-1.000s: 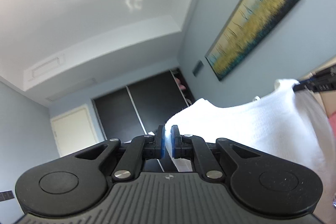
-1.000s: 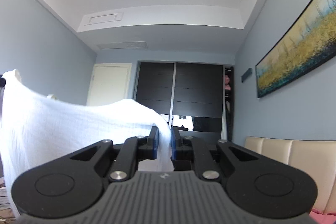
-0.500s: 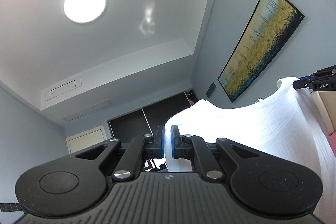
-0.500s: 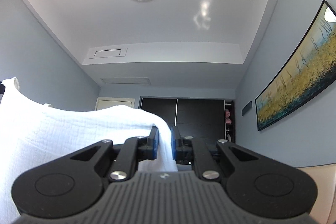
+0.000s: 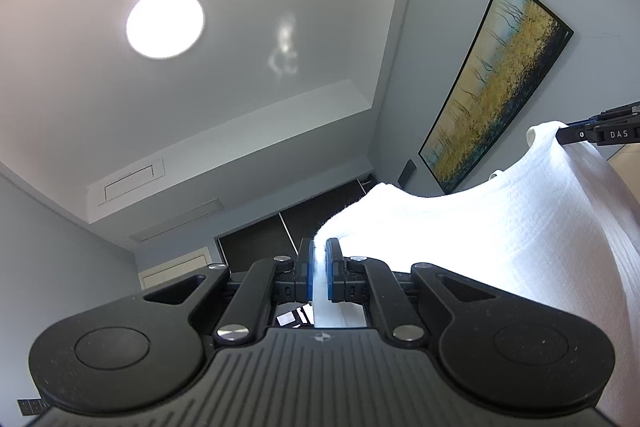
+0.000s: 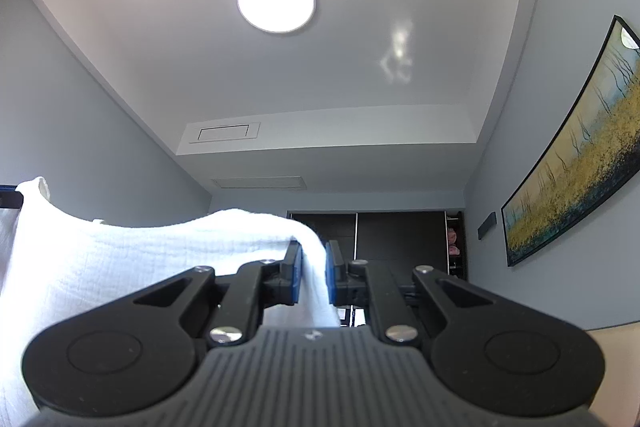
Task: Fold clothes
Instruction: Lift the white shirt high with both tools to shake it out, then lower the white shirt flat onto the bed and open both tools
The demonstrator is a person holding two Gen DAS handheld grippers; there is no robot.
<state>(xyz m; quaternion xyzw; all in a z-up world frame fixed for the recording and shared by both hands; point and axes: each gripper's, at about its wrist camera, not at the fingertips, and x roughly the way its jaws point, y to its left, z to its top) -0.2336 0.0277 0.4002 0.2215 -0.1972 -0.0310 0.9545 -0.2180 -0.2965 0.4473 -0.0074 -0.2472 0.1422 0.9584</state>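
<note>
Pinching white cloth (image 5: 500, 227) corners, left tool (image 5: 319, 269), right tool (image 6: 312, 273), cloth stretched sideways between them

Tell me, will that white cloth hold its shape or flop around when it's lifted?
Probably floppy: the white cloth sags between the left gripper and the right gripper. Its crinkled weave looks thin, so likely light. Pinched at two corners, it seems unlikely to slip.

White crinkle-weave cloth (image 5: 500, 227), blue pads (image 5: 306, 269), blk fingers (image 5: 340, 259)

Your right gripper (image 6: 311, 277), tilted toward the ceiling light (image 6: 276, 1), pinches the white cloth (image 6: 120, 259) spreading leftward.
</note>
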